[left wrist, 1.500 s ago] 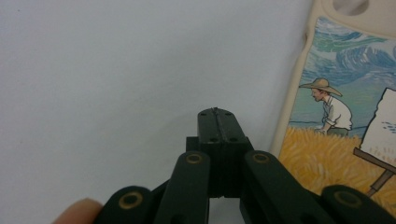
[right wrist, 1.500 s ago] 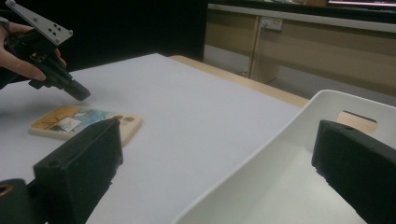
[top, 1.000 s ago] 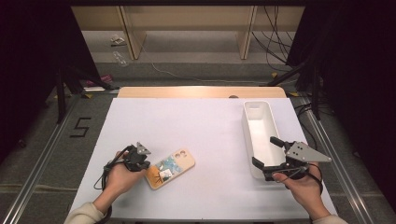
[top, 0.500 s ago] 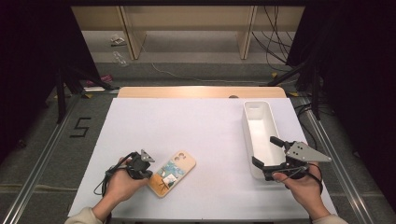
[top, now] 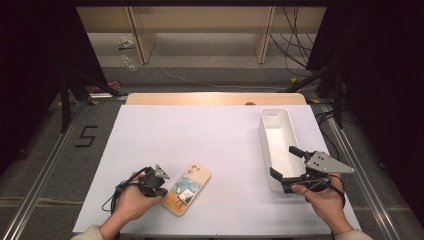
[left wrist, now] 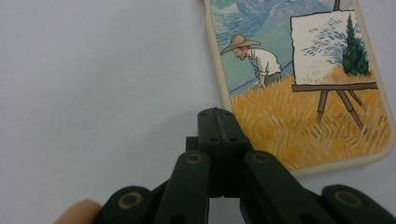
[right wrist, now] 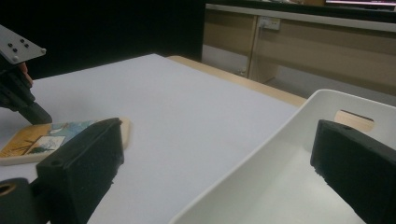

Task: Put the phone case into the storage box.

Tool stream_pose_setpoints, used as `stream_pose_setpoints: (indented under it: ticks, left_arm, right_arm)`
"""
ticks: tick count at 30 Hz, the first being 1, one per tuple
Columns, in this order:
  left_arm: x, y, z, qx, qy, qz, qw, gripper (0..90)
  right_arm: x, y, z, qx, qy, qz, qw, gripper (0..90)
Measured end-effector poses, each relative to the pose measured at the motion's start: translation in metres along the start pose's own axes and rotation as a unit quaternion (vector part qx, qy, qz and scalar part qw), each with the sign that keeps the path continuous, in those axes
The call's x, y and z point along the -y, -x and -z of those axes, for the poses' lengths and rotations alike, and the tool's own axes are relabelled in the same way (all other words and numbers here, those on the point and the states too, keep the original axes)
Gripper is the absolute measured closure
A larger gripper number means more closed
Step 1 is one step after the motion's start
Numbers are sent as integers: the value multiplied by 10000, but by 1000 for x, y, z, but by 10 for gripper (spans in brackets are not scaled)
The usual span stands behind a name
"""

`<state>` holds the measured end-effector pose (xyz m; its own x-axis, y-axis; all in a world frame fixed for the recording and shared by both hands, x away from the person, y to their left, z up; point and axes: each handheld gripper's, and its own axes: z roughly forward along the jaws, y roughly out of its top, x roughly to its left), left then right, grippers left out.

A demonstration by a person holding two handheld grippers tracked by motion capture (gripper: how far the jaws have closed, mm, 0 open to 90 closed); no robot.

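Observation:
A phone case (top: 186,188) printed with a painter in a wheat field lies flat near the front of the white table. My left gripper (top: 161,190) is shut with nothing in it. Its closed tip (left wrist: 217,115) rests on the table right beside the case's (left wrist: 299,93) long edge. My right gripper (top: 285,161) stands open at the near end of a white bin (top: 265,145), one jaw inside it and one outside. In the right gripper view its own jaws (right wrist: 219,140) straddle the bin's wall (right wrist: 280,140), with the case (right wrist: 42,140) and the left gripper (right wrist: 18,93) farther off.
A bare wooden strip (top: 215,98) runs along the table's far edge, with shelving and cables on the floor behind it. A "5" mark (top: 86,136) sits on the floor to the left. The table's middle (top: 200,135) holds nothing.
My left gripper has shifted toward the table's near edge, still shut. The phone case has turned and slid slightly nearer with it. The right gripper has not moved.

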<state>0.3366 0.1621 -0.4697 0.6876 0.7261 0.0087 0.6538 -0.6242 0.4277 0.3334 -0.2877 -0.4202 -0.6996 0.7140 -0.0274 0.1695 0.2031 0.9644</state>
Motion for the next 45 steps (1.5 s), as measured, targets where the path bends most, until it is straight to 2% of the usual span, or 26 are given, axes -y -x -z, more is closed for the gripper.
stream_pose_setpoints:
  ticks: [5, 10, 12, 14, 15, 16, 17, 18, 21, 23, 24, 28, 30, 35, 45]
  left_arm:
    - [-1, -1, 2, 84, 5, 44, 10000, 885]
    - [-7, -8, 12, -160, 205, 86, 9996, 825]
    - [-16, -7, 16, -47, 378, 199, 9991, 710]
    - [-20, -6, 18, -3, 390, 205, 9990, 592]
    - [-28, -1, 20, 112, 431, 311, 9985, 542]
    - [-28, -1, 20, 112, 431, 311, 9985, 478]
    - [-32, 2, 20, 136, 430, 379, 9983, 382]
    - [-36, 6, 20, 145, 381, 427, 9983, 382]
    - [-49, 18, 15, 96, 55, 398, 9991, 179]
    - [-55, 24, 9, 59, -162, 431, 9989, 92]
    - [-59, 27, 5, 36, -267, 465, 9986, 11]
    - [-67, 34, -5, -142, -538, 472, 9973, 0]
    - [-68, 36, -10, -173, -631, 557, 9963, 0]
    - [-66, 38, -16, -135, -738, 741, 9944, 0]
    - [-66, 37, -24, -78, -895, 878, 9921, 0]
  right_arm:
    - [0, 0, 0, -5, 0, 3, 10000, 35]
    - [0, 0, 0, 0, 5, -5, 10000, 35]
    - [0, 0, 0, 10, -1, 7, 10000, 35]
    - [0, 0, 0, 14, 1, 7, 10000, 35]
    - [-1, 0, 0, 25, 12, 4, 10000, 35]
    - [-1, 0, 0, 29, 19, 7, 10000, 35]
    - [-1, 0, 0, 29, 17, 3, 10000, 35]
    - [-1, 0, 0, 29, 17, 3, 10000, 35]
    - [-1, 0, -1, 27, 9, 4, 10000, 35]
    - [-1, 0, 0, 35, 22, -4, 10000, 35]
    - [-1, 0, 0, 24, 30, -3, 10000, 35]
    - [-1, 0, 0, 29, 33, 0, 10000, 35]
    - [-1, 1, 1, 34, 43, -12, 10000, 35]
    - [-1, 0, 1, 38, 55, -15, 10000, 35]
    - [-1, 0, 1, 40, 54, -23, 10000, 34]
